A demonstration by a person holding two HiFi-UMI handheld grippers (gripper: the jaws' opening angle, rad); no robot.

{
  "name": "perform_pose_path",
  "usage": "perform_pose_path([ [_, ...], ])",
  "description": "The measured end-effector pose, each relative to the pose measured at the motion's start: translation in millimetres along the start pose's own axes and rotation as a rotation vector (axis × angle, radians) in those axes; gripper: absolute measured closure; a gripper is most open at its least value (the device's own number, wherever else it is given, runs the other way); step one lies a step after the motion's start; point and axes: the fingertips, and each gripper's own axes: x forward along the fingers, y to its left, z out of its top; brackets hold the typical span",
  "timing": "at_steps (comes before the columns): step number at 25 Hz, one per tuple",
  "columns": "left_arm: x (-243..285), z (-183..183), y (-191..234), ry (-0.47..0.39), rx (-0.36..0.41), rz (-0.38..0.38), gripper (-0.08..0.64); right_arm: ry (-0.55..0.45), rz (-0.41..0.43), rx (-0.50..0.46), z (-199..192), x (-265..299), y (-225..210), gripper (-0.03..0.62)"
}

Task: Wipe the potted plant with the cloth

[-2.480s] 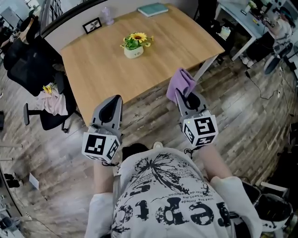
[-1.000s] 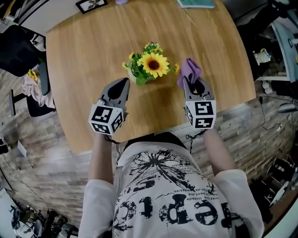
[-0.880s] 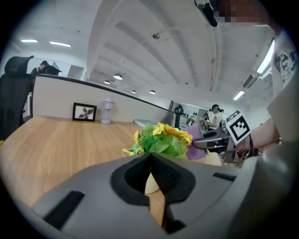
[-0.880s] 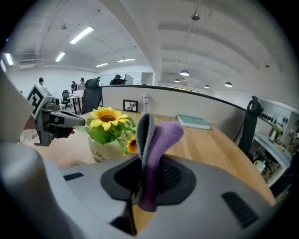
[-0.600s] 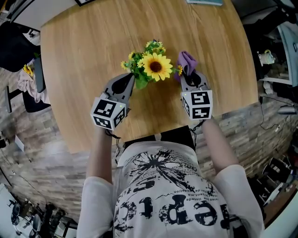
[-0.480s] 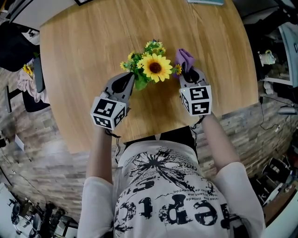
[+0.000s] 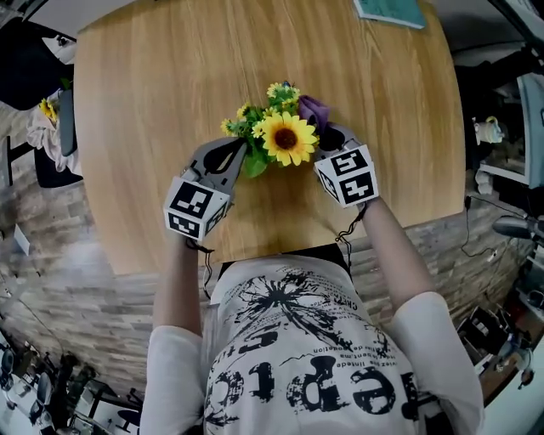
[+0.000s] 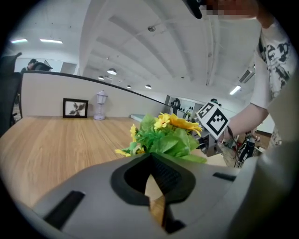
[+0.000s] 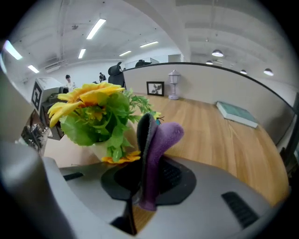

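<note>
The potted plant (image 7: pixel 285 138), a sunflower among small yellow blooms and green leaves, stands on the wooden table (image 7: pixel 153 76). Its white pot (image 9: pixel 103 150) shows only in the right gripper view. My right gripper (image 7: pixel 327 136) is shut on a purple cloth (image 7: pixel 313 109), which sticks up from the jaws (image 9: pixel 161 144) right beside the leaves on the plant's right. My left gripper (image 7: pixel 231 153) is shut and empty, its tips close to the foliage (image 8: pixel 163 135) on the plant's left. Whether the cloth touches the plant I cannot tell.
A teal book (image 7: pixel 389 10) lies at the table's far right. A framed picture (image 8: pixel 74 108) and a small pale lamp-like piece (image 8: pixel 100 105) stand by the partition at the back. A dark chair (image 7: pixel 34 59) is off the table's left edge.
The right gripper has swung left and lower with the cloth, from beside the plant to right against its flowers. The left gripper sank slightly and then stayed by the leaves.
</note>
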Motion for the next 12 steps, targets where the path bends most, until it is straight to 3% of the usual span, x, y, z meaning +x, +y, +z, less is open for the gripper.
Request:
perform_pose_path([
  [5, 2, 3, -1, 0.006, 0.047, -0.019, 0.558, 0.037, 0.101, -0.041, 2, 13, 20, 0.518],
  [12, 1, 1, -3, 0.003, 0.049, -0.055, 0.558, 0.052, 0.104, -0.005, -7, 19, 24, 0.523],
])
